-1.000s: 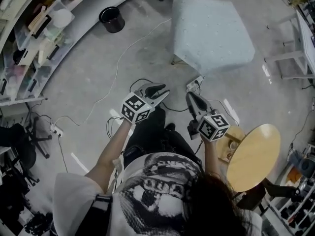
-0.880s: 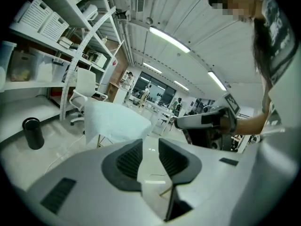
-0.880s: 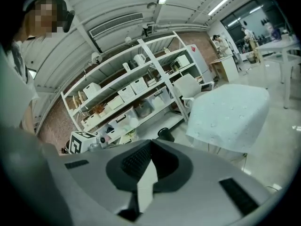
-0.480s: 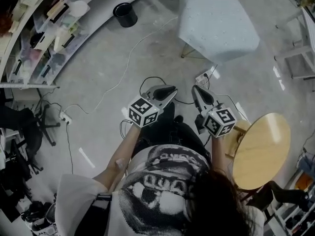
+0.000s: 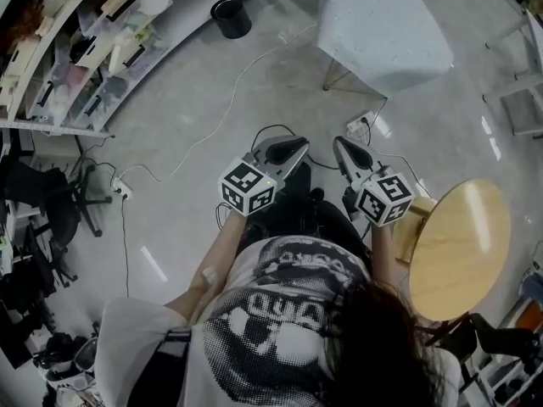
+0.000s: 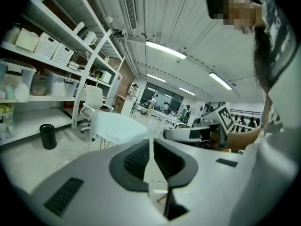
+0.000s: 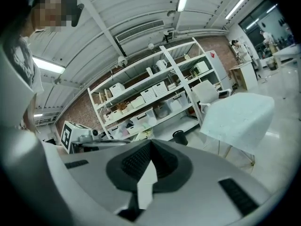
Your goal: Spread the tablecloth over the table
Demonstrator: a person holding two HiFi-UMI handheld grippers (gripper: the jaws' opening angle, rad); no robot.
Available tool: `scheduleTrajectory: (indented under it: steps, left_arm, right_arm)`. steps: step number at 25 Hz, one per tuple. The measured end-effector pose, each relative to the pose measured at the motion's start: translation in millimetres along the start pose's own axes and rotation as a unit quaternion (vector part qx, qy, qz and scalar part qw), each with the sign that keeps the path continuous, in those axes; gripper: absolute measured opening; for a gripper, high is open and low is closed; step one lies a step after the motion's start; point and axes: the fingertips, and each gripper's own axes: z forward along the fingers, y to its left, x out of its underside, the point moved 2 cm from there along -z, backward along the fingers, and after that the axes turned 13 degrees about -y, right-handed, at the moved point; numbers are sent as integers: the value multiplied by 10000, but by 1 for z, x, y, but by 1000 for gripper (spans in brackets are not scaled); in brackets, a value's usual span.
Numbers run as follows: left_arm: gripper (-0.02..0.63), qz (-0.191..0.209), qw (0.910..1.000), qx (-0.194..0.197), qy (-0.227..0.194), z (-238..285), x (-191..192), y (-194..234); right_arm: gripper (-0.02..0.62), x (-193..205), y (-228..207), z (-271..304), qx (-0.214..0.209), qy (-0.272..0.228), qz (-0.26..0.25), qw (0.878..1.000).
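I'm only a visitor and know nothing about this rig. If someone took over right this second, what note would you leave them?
Left gripper: shut, empty, held out in front of the person.
Right gripper: shut, empty, beside the left one.
Tablecloth: lies over the table and hangs down its sides. It is across the floor ahead, apart from both grippers.
Done: the cloth looks spread, and nothing is gripping it.
To do: probably only a closer check for wrinkles or uneven overhang, which is too far off to judge from here.
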Motion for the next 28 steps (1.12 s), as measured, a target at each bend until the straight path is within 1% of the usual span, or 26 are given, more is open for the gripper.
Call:
scheduleTrajectory:
  steps: [2, 9, 13, 18, 22, 28]
  left_arm:
    - [35, 11, 10000, -6, -23, -2, 0, -4]
    - [35, 187, 9998, 87, 1, 1, 2, -39]
    - [35, 216, 9997, 88, -13, 1, -3, -42]
    - [35, 308, 9994, 141, 92, 0, 6, -52]
    - [35, 363, 9990, 195, 173, 4, 4, -45]
    - [35, 409, 9982, 271, 349, 14, 14, -44]
  right_arm:
    - [-8, -2, 3, -2, -31, 0, -65, 10000]
    - [-5, -8, 9, -33, -118, -17, -211, 9997]
    - [-5, -13, 10, -35, -122, -39, -197, 9997]
    - [-5, -8, 9, -47, -75, -135, -137, 9998]
    - [-5, -11, 5, -40, -27, -197, -65, 9998]
    - [-5, -12, -9, -40, 38, -305, 122, 9995]
